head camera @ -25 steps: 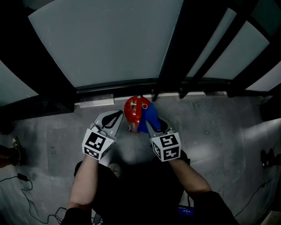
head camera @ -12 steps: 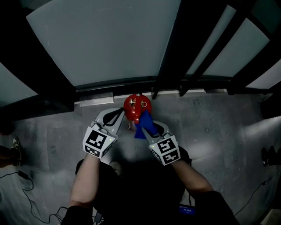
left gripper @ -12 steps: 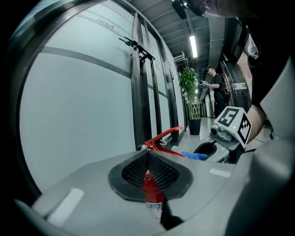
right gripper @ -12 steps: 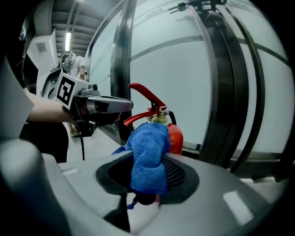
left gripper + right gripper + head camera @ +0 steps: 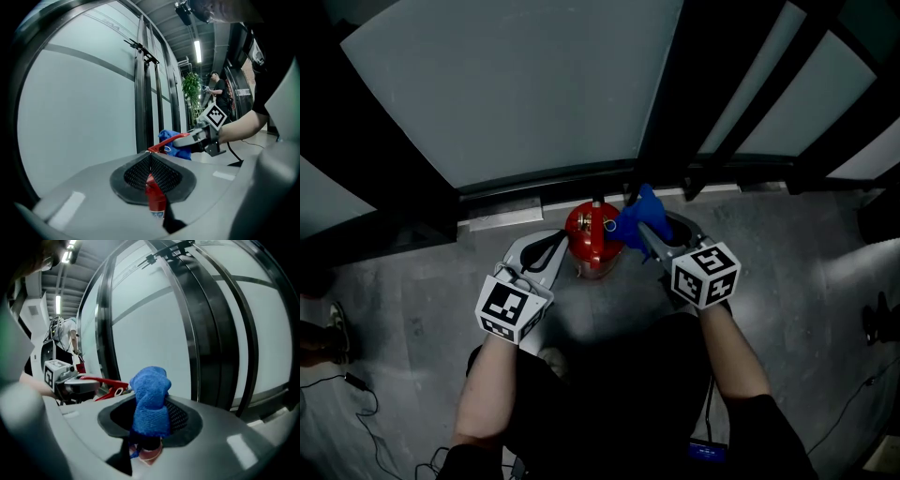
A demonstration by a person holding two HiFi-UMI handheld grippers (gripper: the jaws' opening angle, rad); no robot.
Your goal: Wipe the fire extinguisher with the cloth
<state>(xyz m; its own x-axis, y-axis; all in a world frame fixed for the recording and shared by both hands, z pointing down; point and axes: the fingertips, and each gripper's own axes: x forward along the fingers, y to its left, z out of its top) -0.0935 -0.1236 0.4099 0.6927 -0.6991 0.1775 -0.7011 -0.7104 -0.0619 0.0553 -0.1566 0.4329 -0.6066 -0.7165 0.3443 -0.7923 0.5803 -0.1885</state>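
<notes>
A red fire extinguisher (image 5: 593, 239) stands on the grey floor against a glass wall. My left gripper (image 5: 555, 251) is at its left side, shut on the red handle (image 5: 169, 142), which runs up and right from the jaws. The red body (image 5: 155, 199) shows just below them. My right gripper (image 5: 649, 234) is shut on a bunched blue cloth (image 5: 639, 216), held at the extinguisher's upper right, by its top. In the right gripper view the cloth (image 5: 151, 399) fills the jaws and the handle (image 5: 107, 383) lies to its left.
The glass wall (image 5: 516, 84) with dark metal frames (image 5: 670, 103) rises right behind the extinguisher. Cables (image 5: 356, 394) and a shoe (image 5: 328, 323) lie on the floor at the left. A person (image 5: 218, 91) and a plant (image 5: 191, 91) stand far down the corridor.
My right gripper has carried the blue cloth from the extinguisher's near right side outward and up to its far right. The left gripper has stayed in place.
</notes>
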